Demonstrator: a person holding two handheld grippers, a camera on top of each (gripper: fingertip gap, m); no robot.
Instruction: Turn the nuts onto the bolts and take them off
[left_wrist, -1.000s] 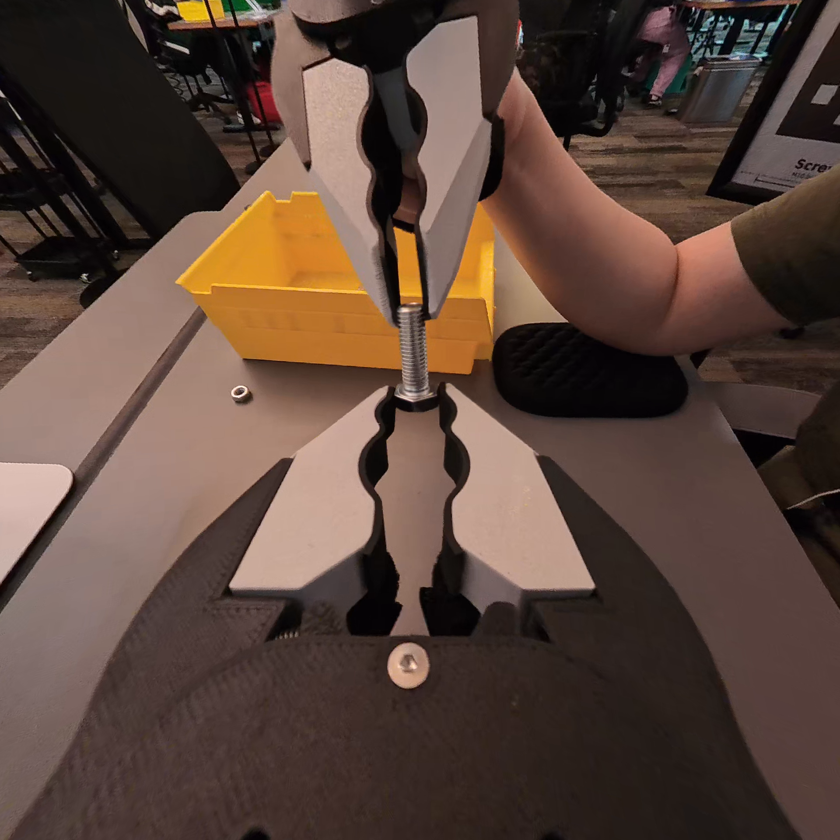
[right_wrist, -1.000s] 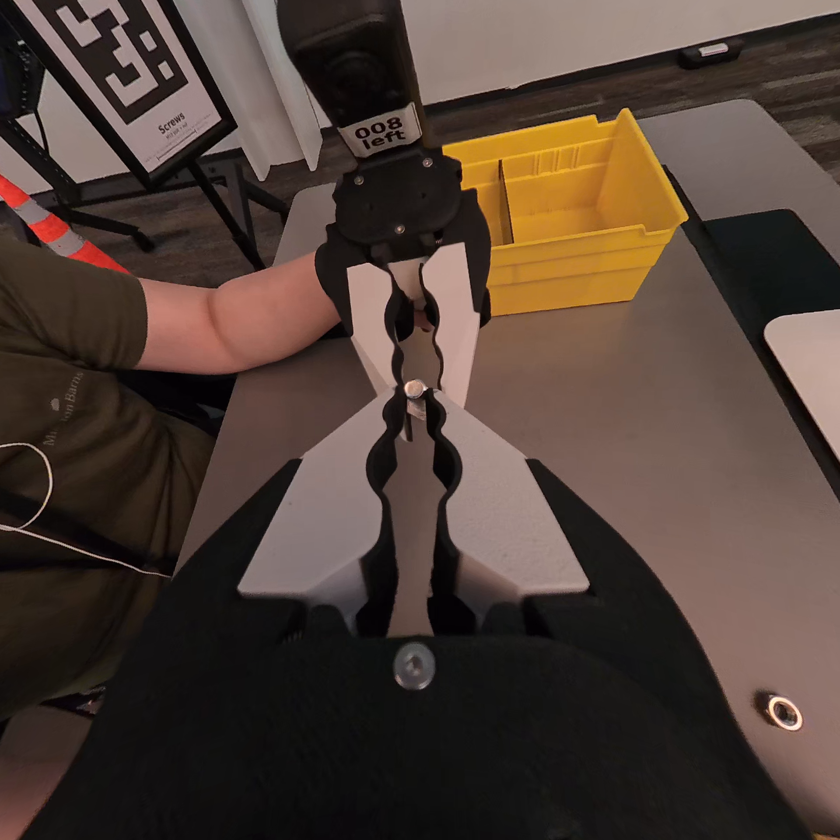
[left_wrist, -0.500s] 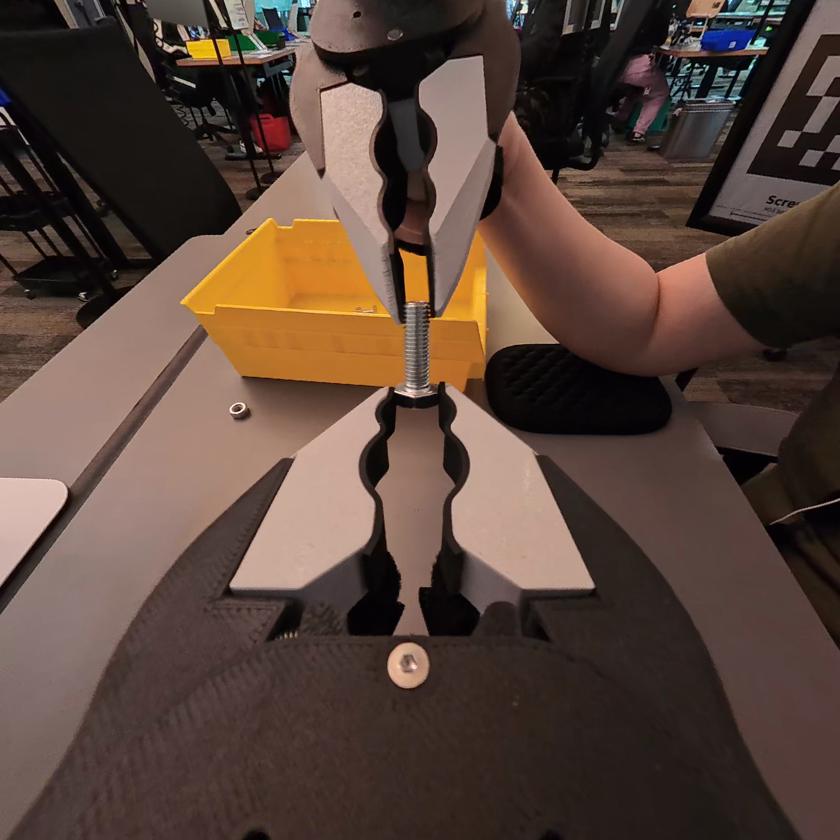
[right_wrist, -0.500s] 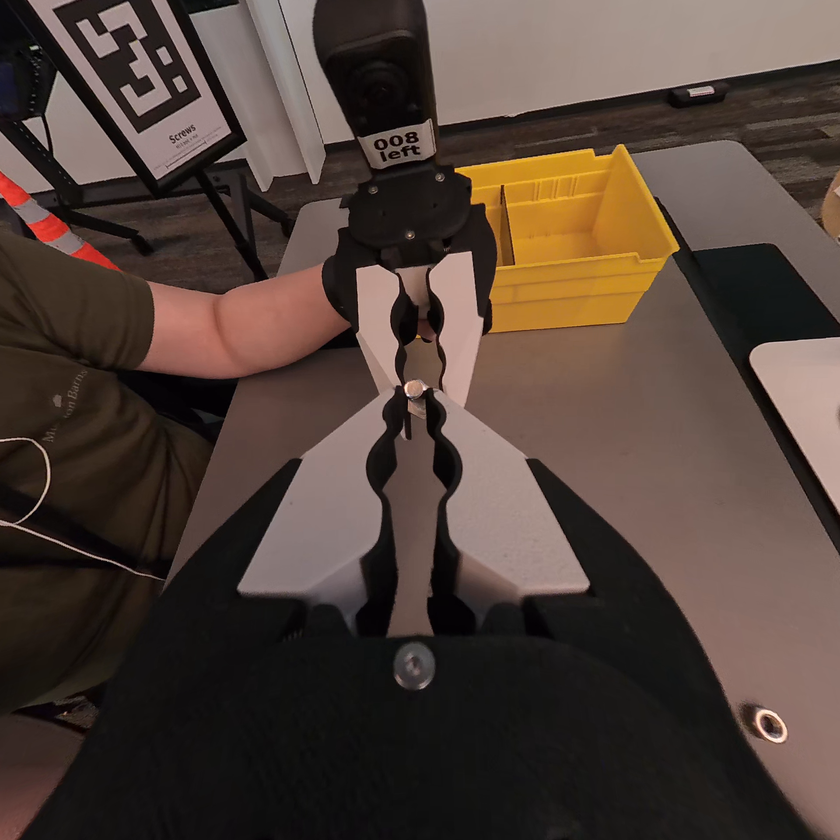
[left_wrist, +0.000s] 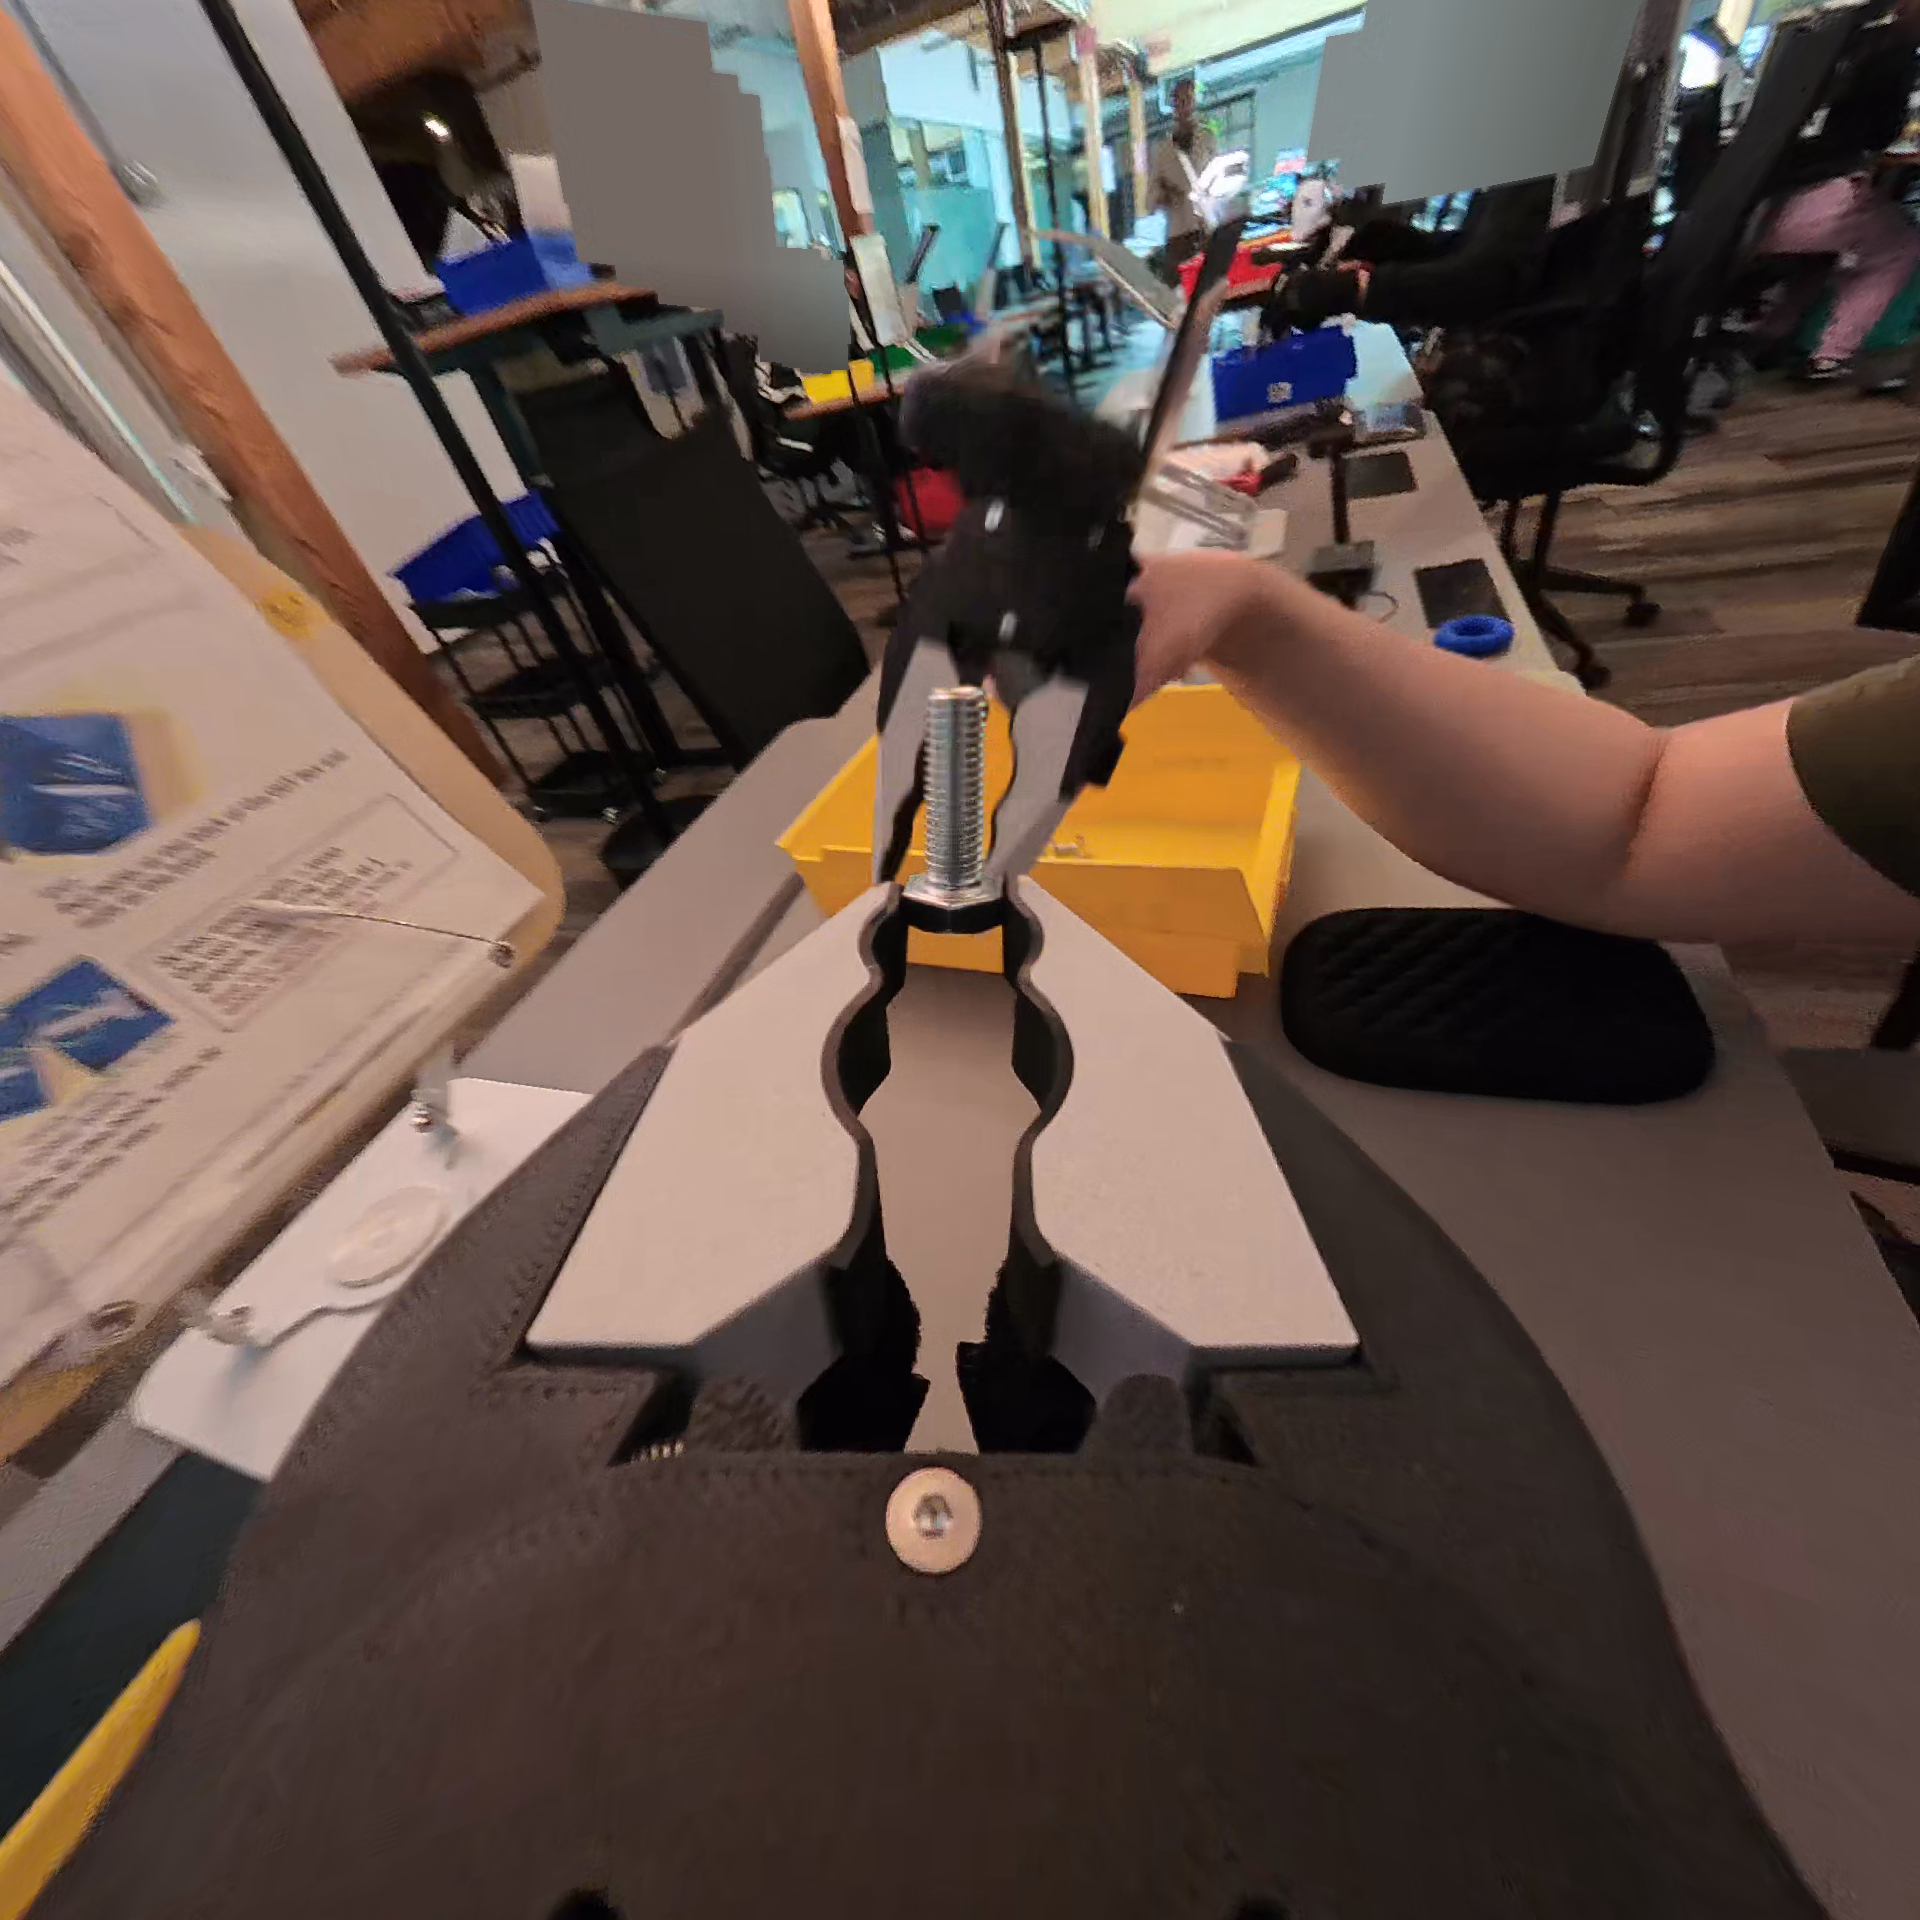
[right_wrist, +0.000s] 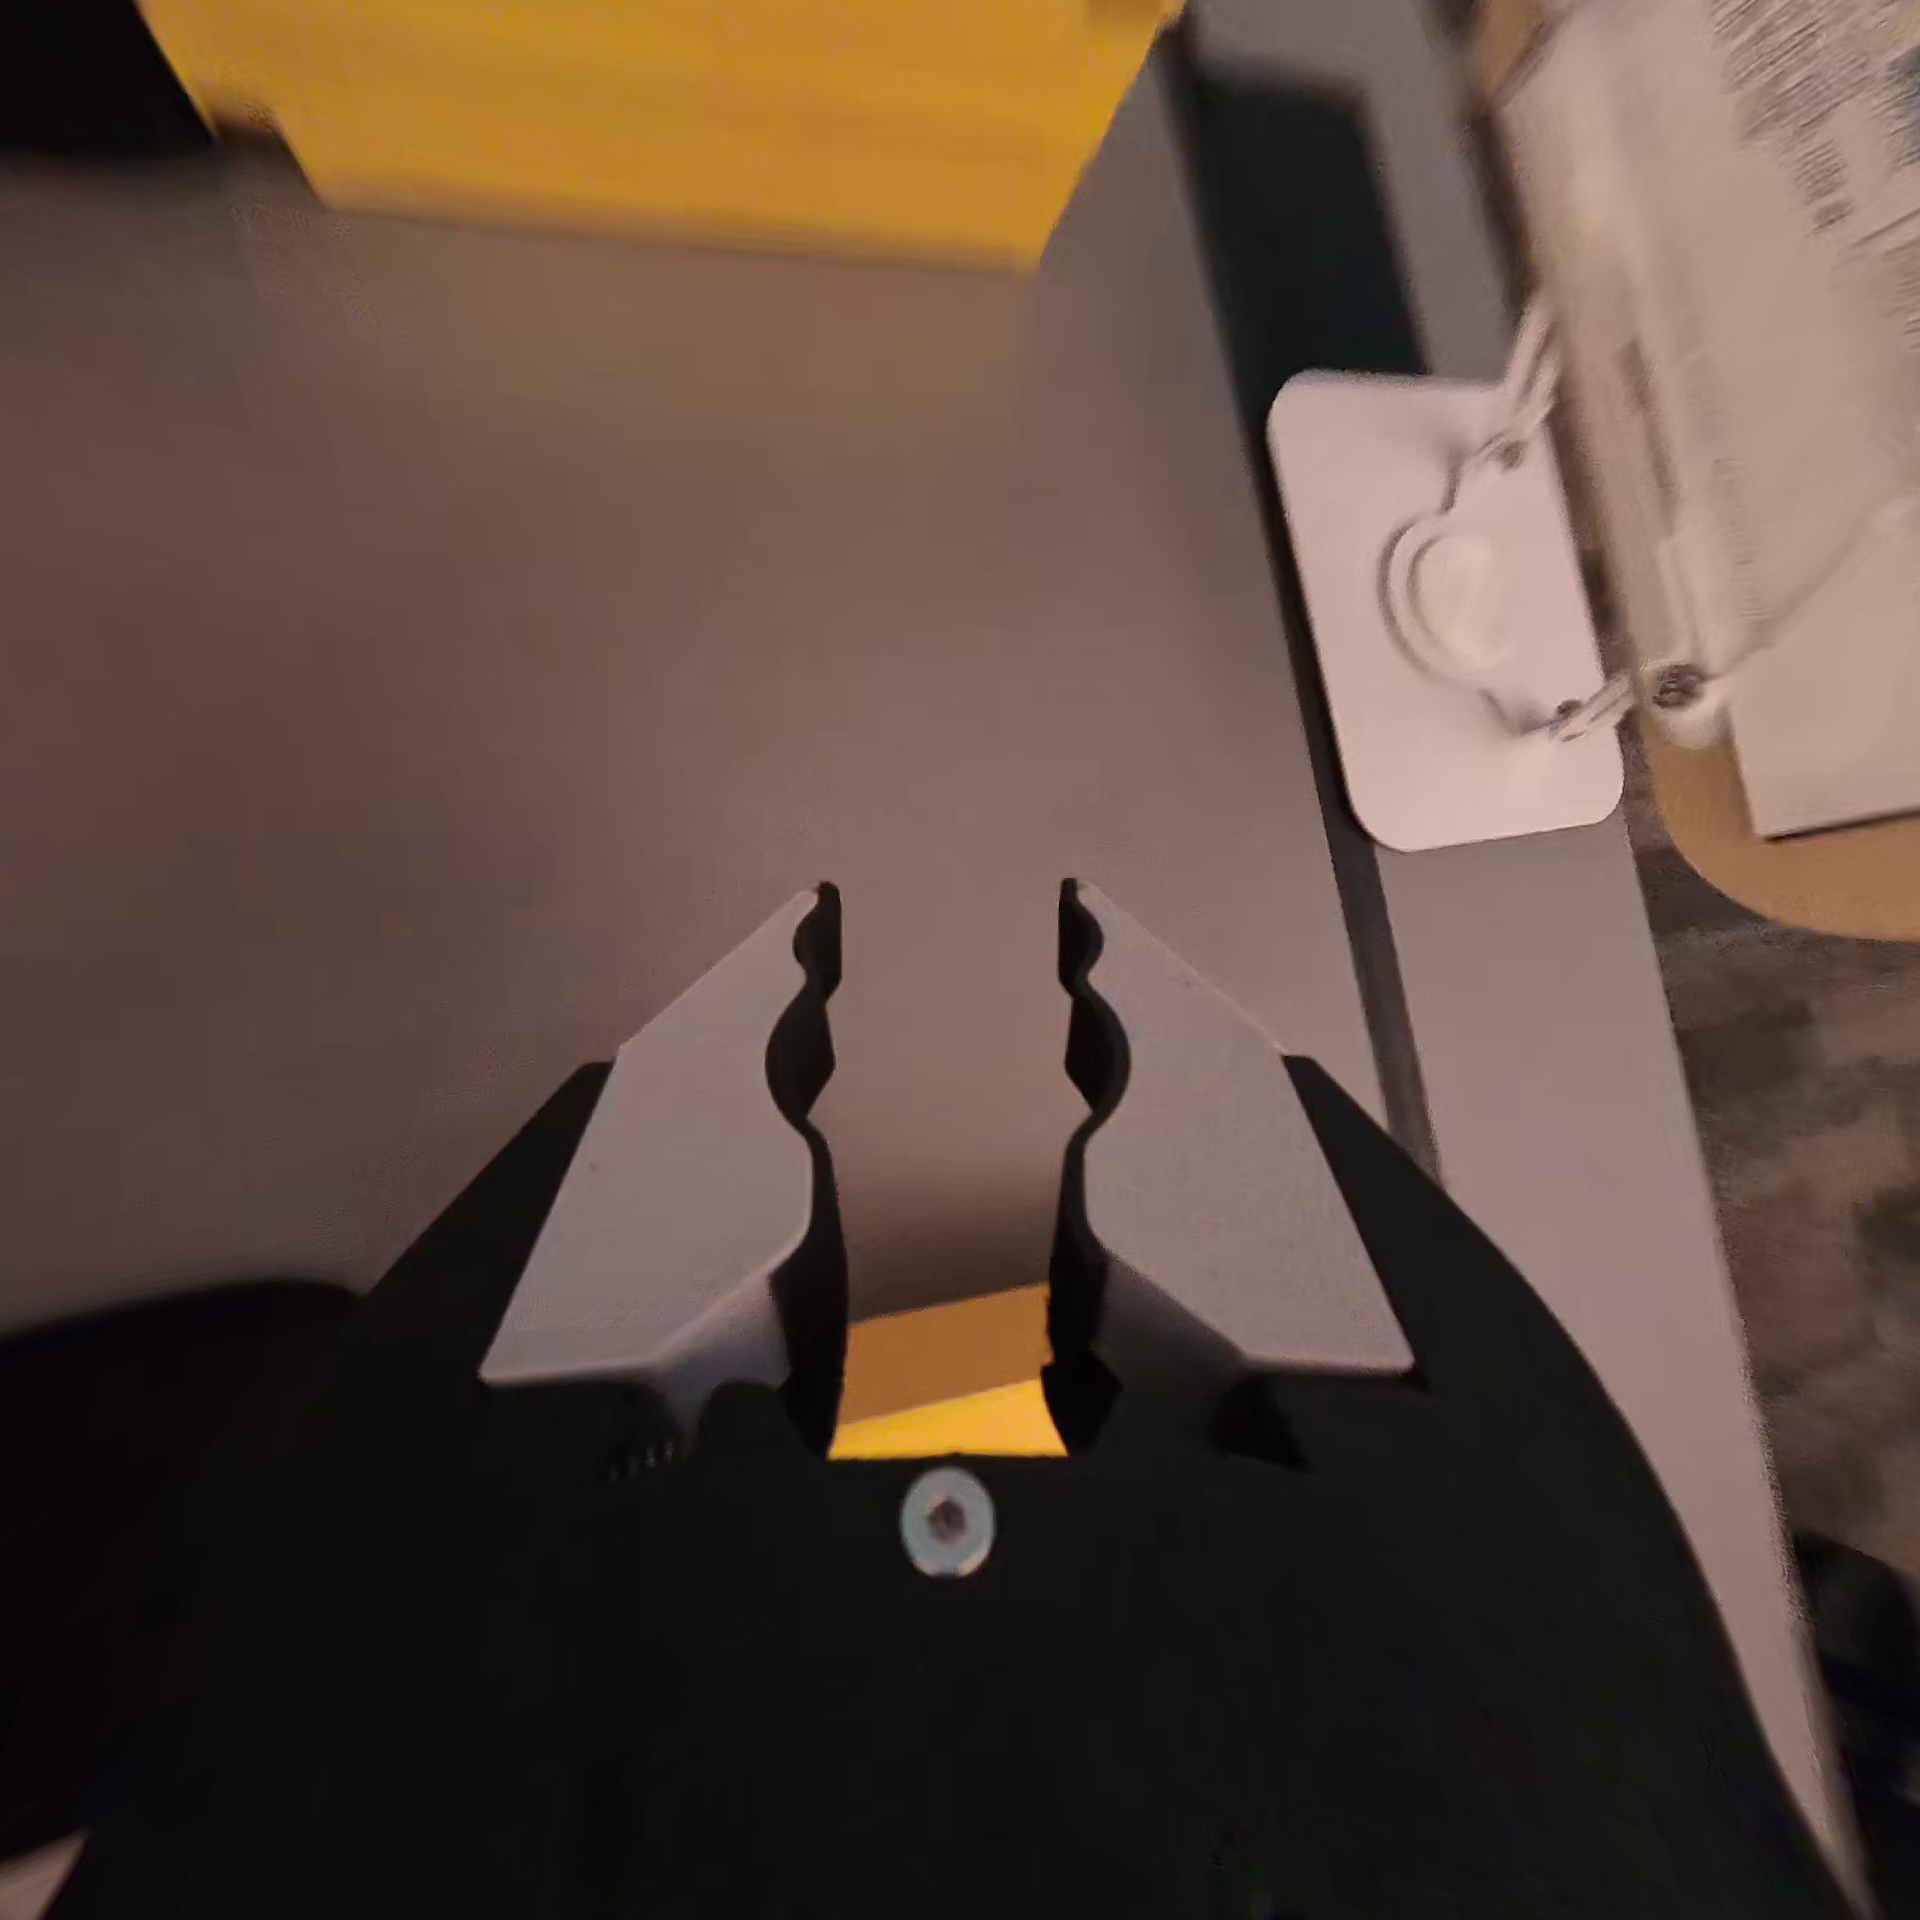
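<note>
Grey table (left_wrist: 1558, 1299): left tool (left_wrist: 951, 914) clenches bolt (left_wrist: 954, 800) head, right tool (right_wrist: 945, 914) released, blurred.

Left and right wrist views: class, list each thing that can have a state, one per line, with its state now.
Left gripper: shut on the hex head of the silver threaded bolt.
Silver threaded bolt: upright, free end bare.
Right gripper: open, holding nothing, over the grey table.
Yellow plastic bin: open-topped, on the table.

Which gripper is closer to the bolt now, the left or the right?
Left. The left gripper clamps the bolt by its head, shaft upright. The right gripper is open and empty behind the bolt, not touching it.
</note>
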